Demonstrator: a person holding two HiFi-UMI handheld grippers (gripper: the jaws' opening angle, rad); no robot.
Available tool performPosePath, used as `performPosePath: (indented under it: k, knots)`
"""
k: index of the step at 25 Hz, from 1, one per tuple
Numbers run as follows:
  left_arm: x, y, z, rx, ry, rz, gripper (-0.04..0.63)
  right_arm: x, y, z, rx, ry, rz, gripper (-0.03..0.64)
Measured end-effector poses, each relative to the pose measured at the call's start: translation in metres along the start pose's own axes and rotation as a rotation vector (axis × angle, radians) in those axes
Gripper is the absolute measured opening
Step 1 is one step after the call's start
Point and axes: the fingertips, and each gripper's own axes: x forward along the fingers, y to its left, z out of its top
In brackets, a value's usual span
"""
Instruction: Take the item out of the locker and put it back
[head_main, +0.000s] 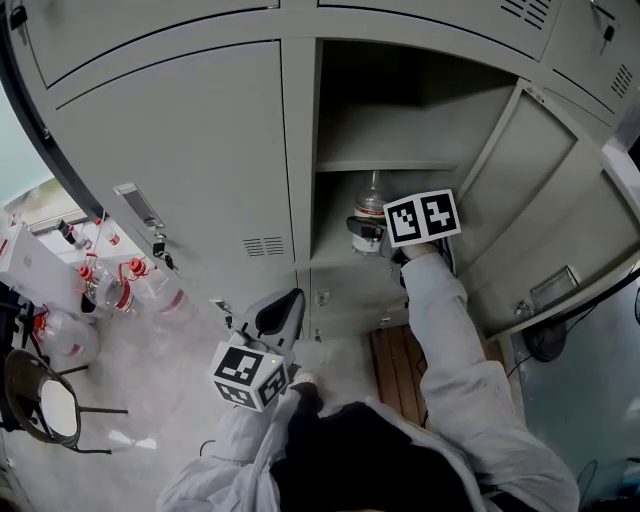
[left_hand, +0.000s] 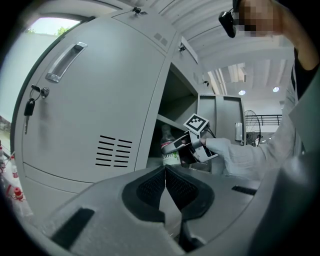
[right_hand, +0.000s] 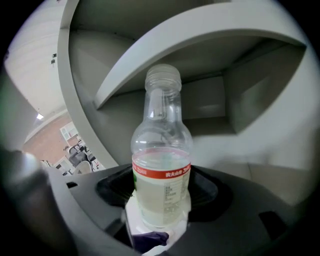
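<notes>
The right gripper (head_main: 372, 234) reaches into the open compartment of the locker (head_main: 300, 150) with its jaws closed round the lower body of the bottle (right_hand: 161, 165). The bottle is clear plastic, with a red-banded label and pale liquid up to about that band, and the pads press on both sides of the label. It stands upright at the front edge of the lower shelf (head_main: 335, 257), beneath the upper shelf (head_main: 390, 165), and the open door (head_main: 545, 200) is swung out to the right. No view shows whether its base rests on the shelf or hangs just above it (the gripper's own body hides the bottom). I therefore judge this to be the carrying step at the shelf's front edge, either the lift-out or the set-back, and cannot say which. The left gripper (left_hand: 165, 186) is held low in front of the neighbouring closed door (head_main: 190, 170), jaws together on nothing, and takes no part. The next move calls for a firm pinch and an upright bottle. It must either draw the cap out clear of the upper shelf's front edge, or settle the base flat on the lower shelf before the jaws let go.
</notes>
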Motion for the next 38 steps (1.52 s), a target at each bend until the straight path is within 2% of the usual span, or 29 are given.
performPosePath:
  k: [9,15,22,30,38]
  knots:
    - [-0.001,-0.024,-0.003,-0.006,-0.010,0.003,0.009,-0.018,0.008,-0.032,0.001,0.085,0.048,0.307]
    - [-0.009,-0.038,-0.008,0.000,-0.003,0.015,0.008,-0.024,0.009,-0.059,0.006,0.079,0.055,0.307]
    - [-0.029,-0.049,-0.022,-0.004,0.012,0.056,0.009,-0.034,0.014,-0.077,-0.023,-0.022,0.047,0.307]
    - [-0.052,-0.065,-0.040,-0.008,0.023,0.087,0.008,-0.063,0.034,-0.084,-0.084,-0.202,0.050,0.307]
    - [-0.059,-0.060,-0.033,0.025,0.015,0.096,0.009,-0.099,0.055,-0.061,-0.117,-0.317,0.081,0.307]
